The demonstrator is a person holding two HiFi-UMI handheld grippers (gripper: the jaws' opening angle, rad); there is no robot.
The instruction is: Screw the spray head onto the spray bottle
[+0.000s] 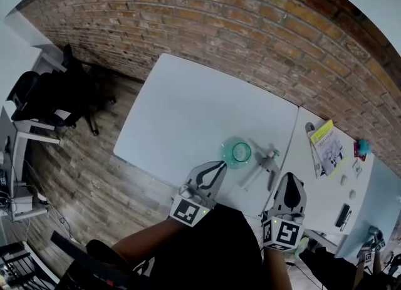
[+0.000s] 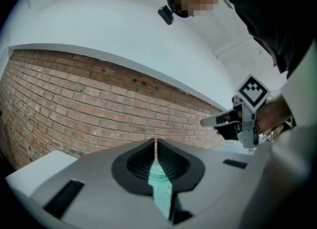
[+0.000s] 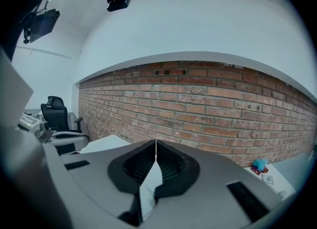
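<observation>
Quick status from my end. Both tongs are clenched with nothing in them. The left gripper [image 1: 218,166] has its jaws pressed tip to tip in its own view, and all I get through the slit lower down is a bit of teal from behind. The right gripper [image 1: 290,178] is the same: jaws closed flat together, only white tabletop showing through the gap.

The spray bottle [image 1: 237,153] is a clear teal one standing upright near the near edge of the white table [image 1: 188,113], with its neck open at the top. The spray head [image 1: 268,161] isn't on it. It's lying on its side just right of the bottle, with its thin dip tube pointing toward the near edge.

The left gripper's tips sit just beside the bottle on its near-left side, and I can't tell from the head view whether they actually touch it. The right gripper hangs near the table's near-right corner, near side of the spray head and clear of it.

Other stuff: a second table [image 1: 326,195] butts up on the right with a booklet [image 1: 326,145] on it, a brick wall [image 1: 250,25] runs along the far side, and a black office chair [image 1: 50,94] sits off to the left.
</observation>
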